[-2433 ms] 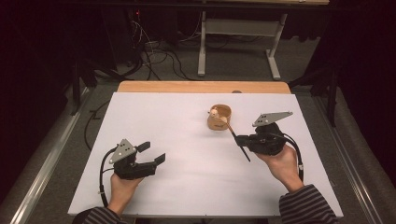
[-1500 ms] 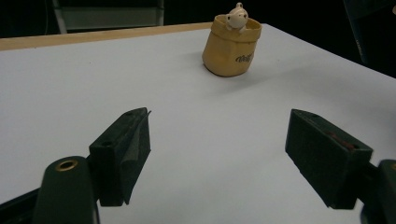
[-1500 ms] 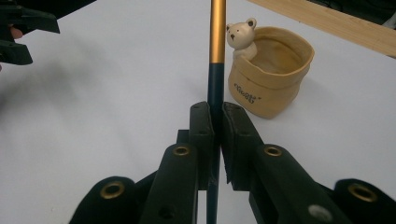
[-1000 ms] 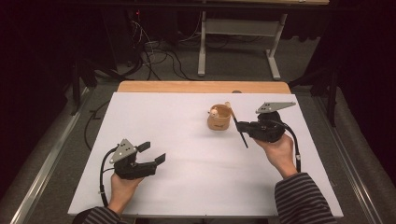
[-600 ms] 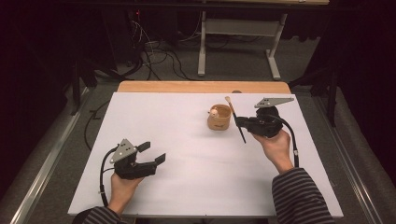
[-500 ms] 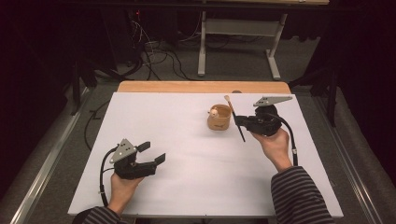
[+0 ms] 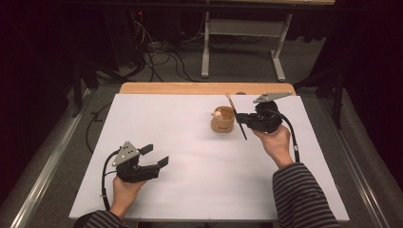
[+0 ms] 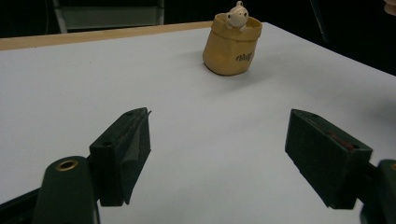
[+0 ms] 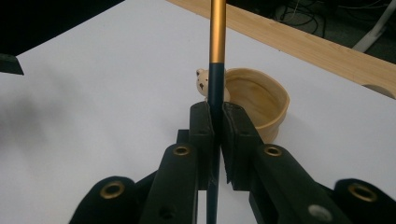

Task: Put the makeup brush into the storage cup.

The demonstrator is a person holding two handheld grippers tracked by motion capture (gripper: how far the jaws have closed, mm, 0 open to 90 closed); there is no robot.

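Right jaws: your right gripper [image 7: 241,118] has its jaws clamped on a thin stick [image 9: 216,46], black in the lower part and golden above, with a pale tip in the high view.
Stick: it passes through the jaws at a slant, its upper end [image 7: 228,96] above the far rim of the pot [image 7: 223,120], its dark lower end [image 7: 243,135] down beside the pot's right side, clear of the worktop as far as you can tell.
Pot: a small tan, sack-shaped cup, upright on the white worktop [image 7: 199,142], just left of your right gripper.
In the pot: a little cream bear figure [image 8: 236,14] peeks over the rim; the hollow beside it [image 9: 254,95] looks bare.
Stick against pot: not inside it.
Left jaws: your left gripper [image 7: 159,156] has them spread wide with nothing between, low over the worktop, well apart from the pot, nearer you and to its left, pointing toward it.
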